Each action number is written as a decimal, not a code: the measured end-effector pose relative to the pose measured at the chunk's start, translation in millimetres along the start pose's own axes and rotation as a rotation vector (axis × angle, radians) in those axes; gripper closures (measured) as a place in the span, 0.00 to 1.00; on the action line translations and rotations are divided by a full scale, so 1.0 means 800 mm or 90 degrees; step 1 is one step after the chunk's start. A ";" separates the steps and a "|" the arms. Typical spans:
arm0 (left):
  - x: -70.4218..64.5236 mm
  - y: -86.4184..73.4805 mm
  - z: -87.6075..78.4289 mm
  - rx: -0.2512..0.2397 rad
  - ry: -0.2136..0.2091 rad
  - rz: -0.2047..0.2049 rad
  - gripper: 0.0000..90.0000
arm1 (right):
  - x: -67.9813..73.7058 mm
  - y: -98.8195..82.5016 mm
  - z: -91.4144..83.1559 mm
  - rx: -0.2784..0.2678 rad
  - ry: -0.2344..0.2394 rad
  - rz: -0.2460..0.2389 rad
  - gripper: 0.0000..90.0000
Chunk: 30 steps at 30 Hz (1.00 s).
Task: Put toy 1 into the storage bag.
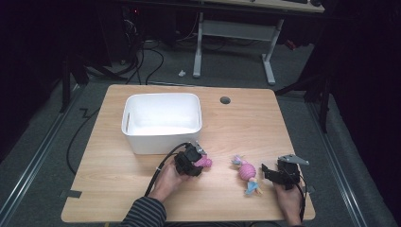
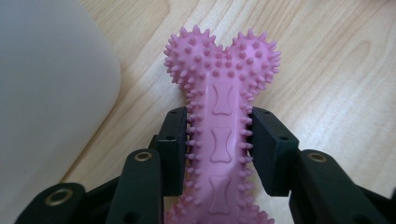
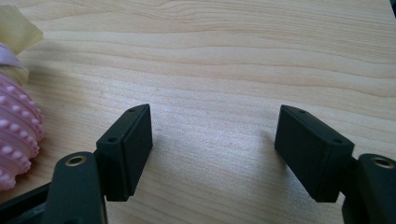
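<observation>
A pink spiky rubber bone (image 2: 219,112) lies on the wooden table, and my left gripper (image 2: 219,149) is shut on its shaft, both pads pressing its sides. From above, the left gripper (image 1: 195,160) sits just in front of the white bin (image 1: 161,120), with the bone's (image 1: 204,162) pink end poking out to its right. A pink studded ball toy with ribbon tails (image 1: 248,173) lies right of it. My right gripper (image 1: 269,172) rests on the table beside that toy; its jaws stand wide apart over bare wood (image 3: 212,149), the ball toy (image 3: 16,128) at their left.
The white bin (image 2: 46,107) stands close on the left of the held bone. A round cable hole (image 1: 225,100) is in the table's far side. Beyond the table are a desk frame and cables on the floor. Bare wood lies to the left and far right.
</observation>
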<state>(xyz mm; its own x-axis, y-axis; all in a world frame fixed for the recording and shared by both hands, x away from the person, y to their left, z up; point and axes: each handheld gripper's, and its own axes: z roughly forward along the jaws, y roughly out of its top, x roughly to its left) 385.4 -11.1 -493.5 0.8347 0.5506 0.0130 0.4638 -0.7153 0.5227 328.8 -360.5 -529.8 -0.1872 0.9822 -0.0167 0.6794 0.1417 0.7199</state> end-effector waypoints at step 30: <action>0.009 -0.020 -0.106 -0.058 0.002 -0.019 0.66 | 0.001 0.000 0.000 0.000 0.000 -0.001 0.30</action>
<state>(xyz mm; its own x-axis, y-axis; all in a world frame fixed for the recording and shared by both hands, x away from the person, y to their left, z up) 358.5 40.8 -429.3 0.8201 0.5722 -0.0007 0.4589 -0.6569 0.5983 328.5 -360.1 -529.9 -0.1886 0.9819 -0.0171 0.6788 0.1429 0.7203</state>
